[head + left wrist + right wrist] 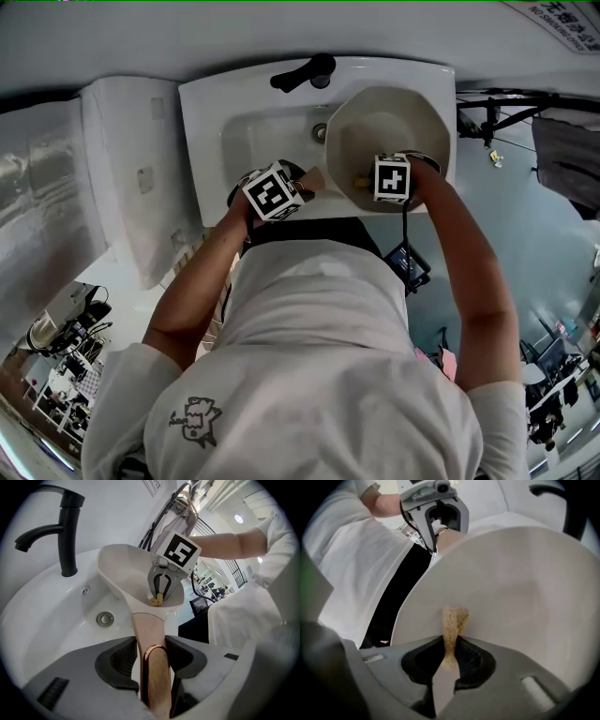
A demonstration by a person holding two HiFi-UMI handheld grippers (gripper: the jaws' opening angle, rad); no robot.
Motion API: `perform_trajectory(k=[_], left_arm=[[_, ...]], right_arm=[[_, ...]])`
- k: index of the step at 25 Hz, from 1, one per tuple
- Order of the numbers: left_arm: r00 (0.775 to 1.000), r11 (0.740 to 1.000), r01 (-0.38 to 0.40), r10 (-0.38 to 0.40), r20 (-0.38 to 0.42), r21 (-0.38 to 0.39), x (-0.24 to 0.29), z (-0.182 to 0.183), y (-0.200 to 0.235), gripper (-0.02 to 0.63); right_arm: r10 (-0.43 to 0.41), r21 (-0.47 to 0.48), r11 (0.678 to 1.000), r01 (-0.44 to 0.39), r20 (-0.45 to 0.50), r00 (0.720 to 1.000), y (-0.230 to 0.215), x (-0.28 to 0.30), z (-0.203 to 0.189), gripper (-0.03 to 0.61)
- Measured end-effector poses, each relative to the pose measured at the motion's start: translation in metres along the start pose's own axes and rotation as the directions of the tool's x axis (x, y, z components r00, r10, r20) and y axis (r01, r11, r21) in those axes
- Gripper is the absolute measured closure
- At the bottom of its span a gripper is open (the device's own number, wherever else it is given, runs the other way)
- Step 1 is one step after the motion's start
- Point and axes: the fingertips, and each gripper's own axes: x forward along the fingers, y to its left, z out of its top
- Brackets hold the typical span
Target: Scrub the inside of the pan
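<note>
A cream pan (394, 122) is held tilted over the right side of a white sink (211, 112). My left gripper (150, 656) is shut on the pan's wood-toned handle (149, 630), seen at the sink's front edge in the head view. My right gripper (451, 656) is shut on a small yellow sponge (452, 620), which presses against the pan's inner wall (525, 588). From the left gripper view, the right gripper (161, 591) and its sponge (157, 600) reach into the pan's bowl (124, 566) near the handle side. The pan's outside is hidden.
A black faucet (65, 531) stands at the back of the sink, with the drain (105, 618) in the basin below it. A tall white fixture (122, 178) stands left of the sink. The person's body is close against the sink's front edge.
</note>
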Motion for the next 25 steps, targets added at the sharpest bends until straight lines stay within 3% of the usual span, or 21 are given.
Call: perform_trajectory(k=[6, 11, 15, 18, 22, 25], left_arm=[[1.0, 1.0, 0.004, -0.004, -0.003, -0.001, 0.001, 0.001, -0.001, 0.433], [1.0, 1.0, 0.006, -0.006, -0.005, 0.0, 0.001, 0.002, -0.001, 0.433], [1.0, 1.0, 0.005, -0.005, -0.004, 0.002, 0.001, 0.003, 0.0, 0.433], [1.0, 1.0, 0.005, -0.005, -0.003, 0.004, 0.0, 0.003, 0.0, 0.433], [1.0, 1.0, 0.003, -0.003, -0.002, 0.008, -0.001, 0.004, 0.002, 0.433], [1.0, 1.0, 0.001, -0.001, 0.008, 0.015, 0.0, 0.004, 0.0, 0.433]], right_arm=[[0.05, 0.274, 0.962, 0.018, -0.238, 0.97, -0.011, -0.012, -0.062, 0.52], [0.037, 0.357, 0.927, 0.116, -0.395, 0.918, -0.028, -0.025, -0.096, 0.519], [-0.089, 0.301, 0.917, 0.261, -0.484, 0.871, -0.063, -0.027, -0.114, 0.518], [-0.243, 0.269, 0.864, 0.425, -0.517, 0.821, -0.094, -0.043, -0.119, 0.517], [-0.414, 0.223, 0.793, 0.566, -0.484, 0.771, -0.129, -0.062, -0.108, 0.517], [-0.51, 0.188, 0.765, 0.616, -0.408, 0.757, -0.147, -0.071, -0.087, 0.518]])
